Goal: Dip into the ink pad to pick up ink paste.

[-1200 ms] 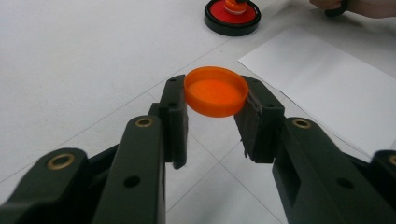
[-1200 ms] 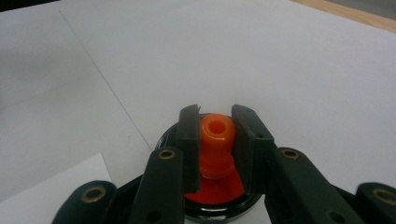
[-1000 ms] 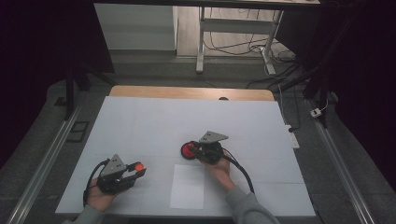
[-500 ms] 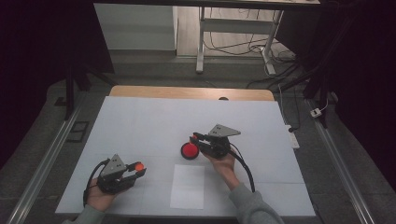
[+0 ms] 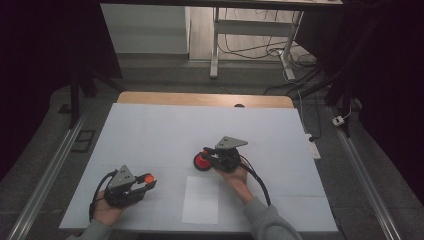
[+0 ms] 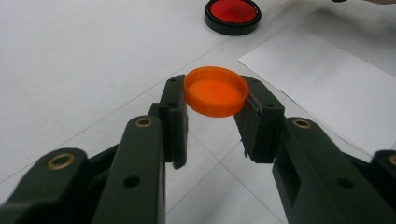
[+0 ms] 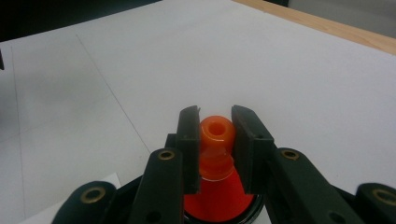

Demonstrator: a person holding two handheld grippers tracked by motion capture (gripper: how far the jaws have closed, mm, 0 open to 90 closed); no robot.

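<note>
My left gripper [image 5: 148, 179] [image 6: 215, 95] at the table's front left is shut on an orange cap [image 6: 215, 91] [image 5: 147, 177], pinched by its rim with the hollow side up. Near the table's middle stands a red cone-shaped piece [image 5: 200, 162] [image 7: 212, 198] with a black rim and an orange open spout [image 7: 216, 130]. My right gripper [image 5: 207, 152] [image 7: 215, 128] is shut on that spout, one jaw on each side. In the left gripper view the red piece's black-rimmed base [image 6: 232, 13] sits farther off, at the top.
A white sheet of paper [image 5: 201, 200] [image 6: 327, 79] lies flat between the two hands near the front edge. The white table top [image 5: 165, 130] ends in a wooden strip [image 5: 200, 99] [image 7: 327, 25] at the far side. Desk legs and cables lie beyond it.
My right gripper drifted slightly away and to the right, then came back toward the red piece, which stayed in place. The left gripper and its cap have not moved.
</note>
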